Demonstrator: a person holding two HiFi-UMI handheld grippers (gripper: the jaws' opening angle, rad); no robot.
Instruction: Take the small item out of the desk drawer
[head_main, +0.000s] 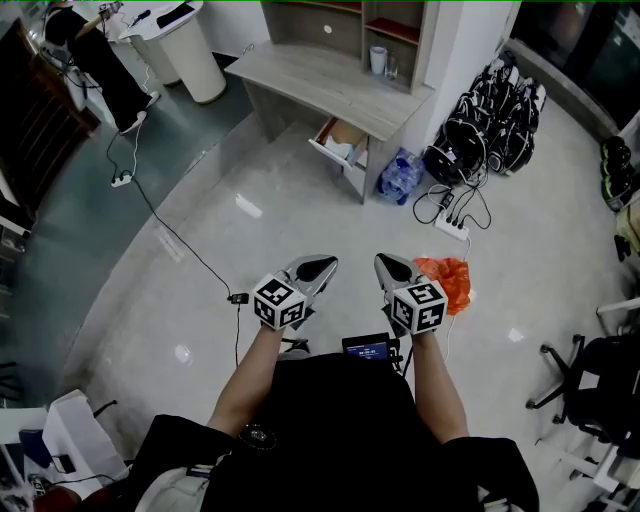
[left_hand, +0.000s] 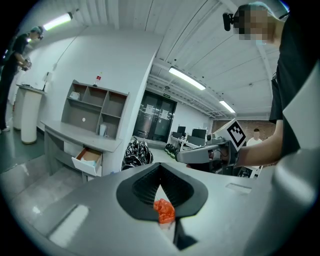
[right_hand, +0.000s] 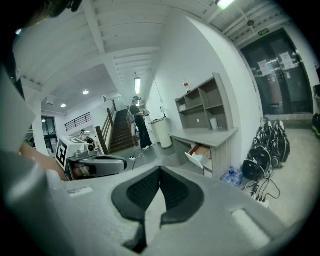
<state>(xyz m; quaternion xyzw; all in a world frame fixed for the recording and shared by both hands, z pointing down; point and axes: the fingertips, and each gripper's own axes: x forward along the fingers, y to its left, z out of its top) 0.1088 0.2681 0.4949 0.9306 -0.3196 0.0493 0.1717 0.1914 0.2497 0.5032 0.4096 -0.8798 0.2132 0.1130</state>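
Across the glossy pale floor (head_main: 300, 215), well apart from me, stands the pale grey wooden desk (head_main: 320, 85). Its pale-fronted drawer (head_main: 331, 156) is already pulled out under the right end of the top. The small item I am after should lie in that drawer. Pale contents show inside, but they are too small from here to sort.

Both tools hang in front of my waist, side by side. The left gripper (head_main: 318, 266) has its 2 jaws together, and so does the right gripper (head_main: 392, 264), pads meeting with nothing pinched. In the left gripper view an orange patch sits in the slit below the pads. The view there is cramped, but I take it for the crumpled orange plastic bag (head_main: 447, 281) on the floor, seen through the gap.

So the step in hand is the approach. To do it well I would walk straight at the drawer, keeping the thin black cable (head_main: 170, 235) to my left. The blue-tinted pack of plastic bottles (head_main: 400, 176) beside the desk should stay clear of my right foot. I would spread 1 gripper's jaws before reaching the desk and come down into the drawer from above. The other gripper stays ready to steady the drawer front.
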